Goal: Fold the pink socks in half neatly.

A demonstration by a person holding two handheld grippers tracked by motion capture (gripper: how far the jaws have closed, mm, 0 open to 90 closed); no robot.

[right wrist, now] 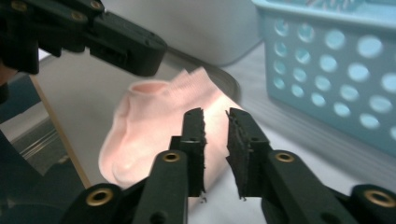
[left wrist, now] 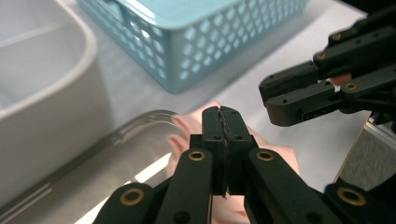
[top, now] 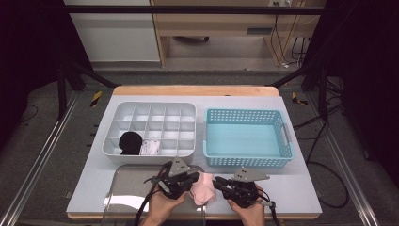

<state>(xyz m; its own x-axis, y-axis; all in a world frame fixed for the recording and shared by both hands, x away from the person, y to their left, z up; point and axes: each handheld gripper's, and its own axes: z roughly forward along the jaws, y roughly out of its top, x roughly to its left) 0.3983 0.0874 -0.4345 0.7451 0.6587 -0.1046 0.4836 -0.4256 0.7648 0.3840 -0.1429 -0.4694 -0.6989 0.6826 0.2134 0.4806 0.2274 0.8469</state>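
Note:
A pale pink sock (top: 203, 190) lies on the table near the front edge, partly over the corner of a clear tray (top: 123, 188). My left gripper (top: 196, 177) is at the sock's left side. In the left gripper view its jaws (left wrist: 222, 119) are pressed shut with nothing between them, and the sock (left wrist: 280, 156) lies below. My right gripper (top: 218, 181) is at the sock's right side. Its jaws (right wrist: 215, 119) stand a little apart, open, with the sock (right wrist: 149, 126) just beyond them.
A grey divided organiser (top: 155, 105) at the back left holds a black sock ball (top: 130, 142) and a white sock (top: 150, 148). A light blue perforated basket (top: 247, 162) stands empty to its right. The table's front edge is close behind both hands.

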